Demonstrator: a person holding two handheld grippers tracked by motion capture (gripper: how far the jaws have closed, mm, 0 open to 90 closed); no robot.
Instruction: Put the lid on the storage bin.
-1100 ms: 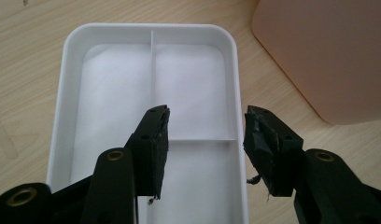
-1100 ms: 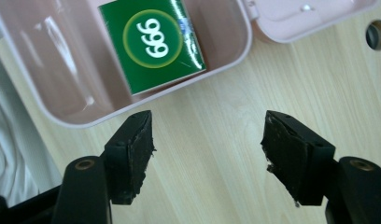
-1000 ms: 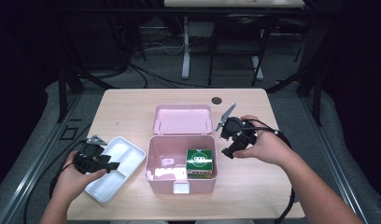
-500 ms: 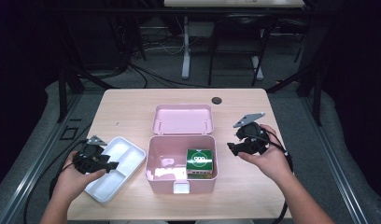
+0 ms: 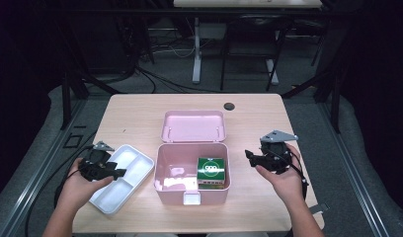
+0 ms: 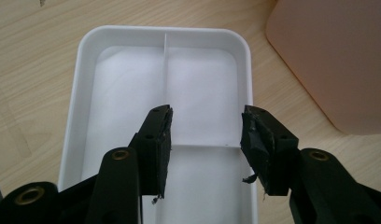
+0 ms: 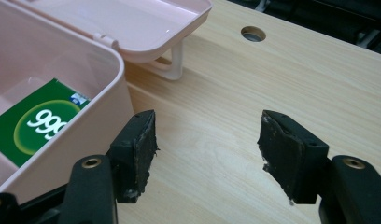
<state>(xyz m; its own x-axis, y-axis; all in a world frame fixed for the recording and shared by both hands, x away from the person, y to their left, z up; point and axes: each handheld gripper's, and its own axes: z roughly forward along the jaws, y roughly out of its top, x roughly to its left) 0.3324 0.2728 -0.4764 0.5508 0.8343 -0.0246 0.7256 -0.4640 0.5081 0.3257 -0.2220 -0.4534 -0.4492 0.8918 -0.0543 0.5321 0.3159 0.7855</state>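
Hovering over the white divided plastic tray (image 6: 132, 84), the left gripper (image 6: 205, 140) has its jaws apart and has just been narrowing them slightly, with nothing gripped between them. The tray lies on the light wooden table (image 5: 140, 111), just left of the open pink plastic storage box (image 5: 177, 160). A green carton (image 5: 211, 169) sits inside the box. Right of the box, the right gripper (image 7: 205, 149) hangs over bare table, jaws apart and empty.

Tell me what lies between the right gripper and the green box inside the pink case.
Between the right gripper and the green box stand only bare wooden table and the right wall of the pink case, as the high view shows; nothing else.
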